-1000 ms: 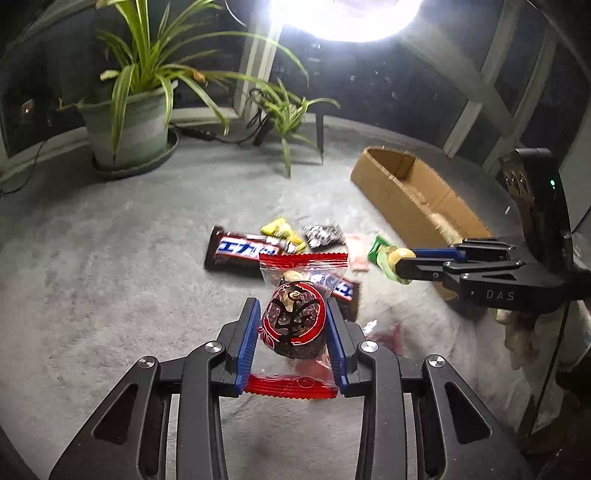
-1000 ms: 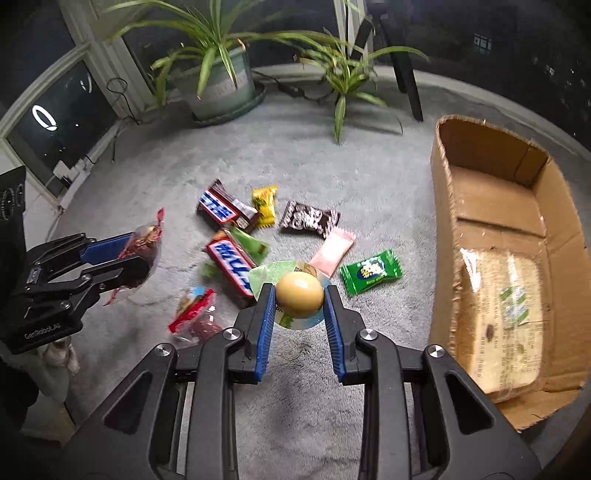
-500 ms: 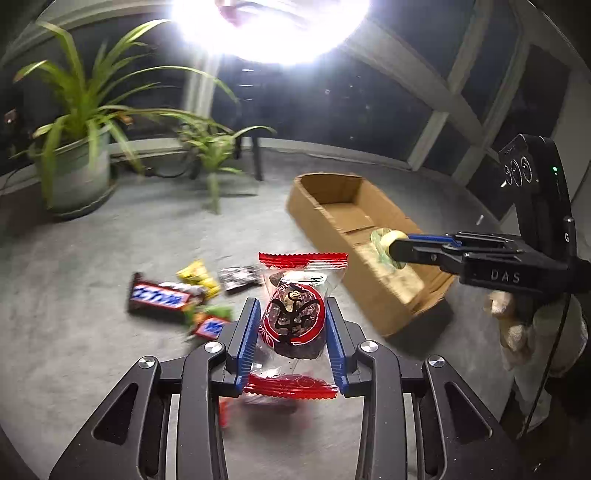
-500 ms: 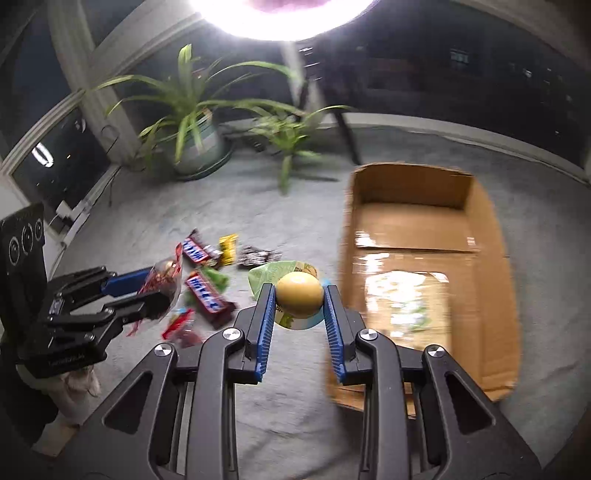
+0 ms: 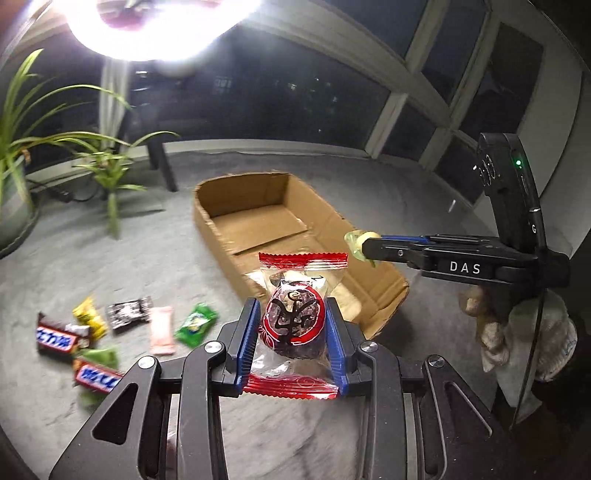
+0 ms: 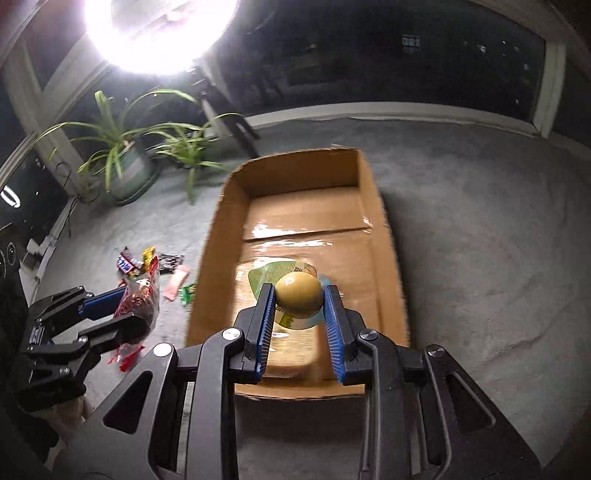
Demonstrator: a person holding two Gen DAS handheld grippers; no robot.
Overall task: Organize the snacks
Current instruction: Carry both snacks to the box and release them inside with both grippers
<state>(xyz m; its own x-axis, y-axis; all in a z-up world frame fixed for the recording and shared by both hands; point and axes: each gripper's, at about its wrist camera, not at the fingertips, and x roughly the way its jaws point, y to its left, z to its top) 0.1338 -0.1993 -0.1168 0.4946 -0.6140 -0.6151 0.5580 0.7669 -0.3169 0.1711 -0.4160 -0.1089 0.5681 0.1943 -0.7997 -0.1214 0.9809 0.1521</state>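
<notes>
My left gripper (image 5: 291, 325) is shut on a red-edged clear packet with a dark round snack (image 5: 293, 321), held in the air just left of the near end of the open cardboard box (image 5: 255, 218). My right gripper (image 6: 299, 299) is shut on a yellow egg-shaped snack in a green wrapper (image 6: 298, 297), held above the near half of the box (image 6: 306, 221). In the left wrist view the right gripper (image 5: 360, 245) hangs over the box. In the right wrist view the left gripper (image 6: 129, 310) is left of the box. Several snacks (image 5: 122, 325) lie on the grey carpet.
Two potted plants (image 6: 125, 162) stand at the back left by the windows, with cables near them. A bright lamp (image 6: 155, 33) glares overhead. A dark stand leg (image 5: 162, 166) rises behind the box. Grey carpet (image 6: 480, 229) stretches right of the box.
Both grippers have swung right from the snack pile toward the box, each holding its snack. The right gripper now hangs over the box; the left is beside its near end.
</notes>
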